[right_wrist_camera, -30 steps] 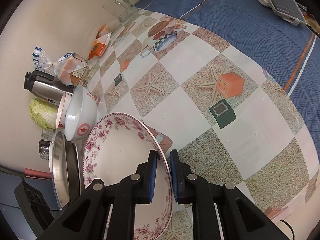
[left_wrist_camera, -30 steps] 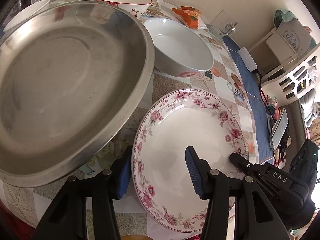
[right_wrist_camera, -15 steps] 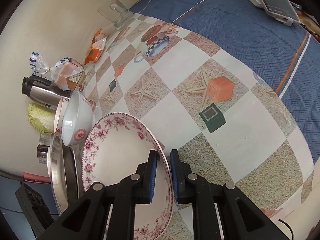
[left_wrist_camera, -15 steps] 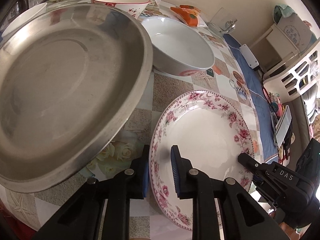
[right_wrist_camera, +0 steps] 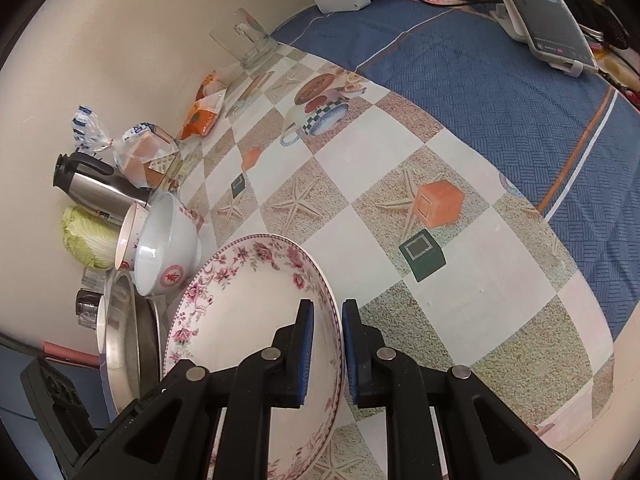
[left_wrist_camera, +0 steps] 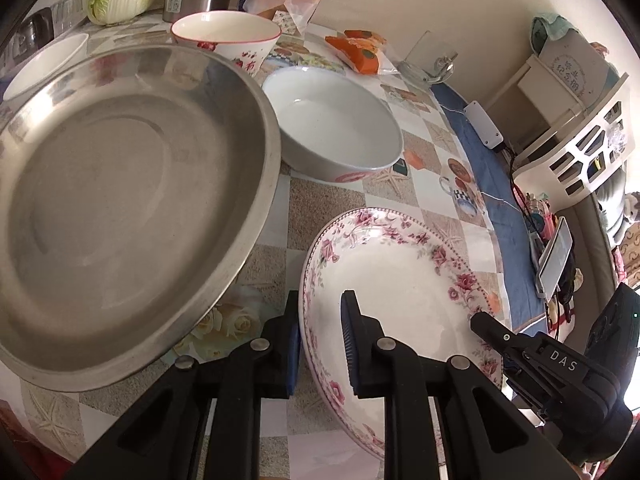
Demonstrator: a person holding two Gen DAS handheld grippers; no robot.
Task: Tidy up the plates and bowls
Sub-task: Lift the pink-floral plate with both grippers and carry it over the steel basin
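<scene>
Far left in the left wrist view: a wide, shallow stainless-steel basin (left_wrist_camera: 120,200), sitting on the checked, starfish-printed tablecloth (left_wrist_camera: 328,200), probably the base for a stack. Behind it, a white bowl with a red rim and red lettering (left_wrist_camera: 226,38); to its right, a deep plain white bowl (left_wrist_camera: 336,128) with a red stamp, all still separate. Nearer and further right, the white plate with a pink floral border (left_wrist_camera: 400,280), gripped on two opposite edges, presumably to keep it level while carried.

Left gripper (left_wrist_camera: 320,344): jaws just closed, now clamped across the plate's near-left rim, one blue pad outside, one inside. Right gripper (right_wrist_camera: 327,352): closed tight on the opposite rim, pads either side of the wall. Plate tilted slightly, just beside the steel basin; whether lifted off the cloth or resting on it, impossible to tell. Likely step: moving the plate toward the other dishes.
</scene>
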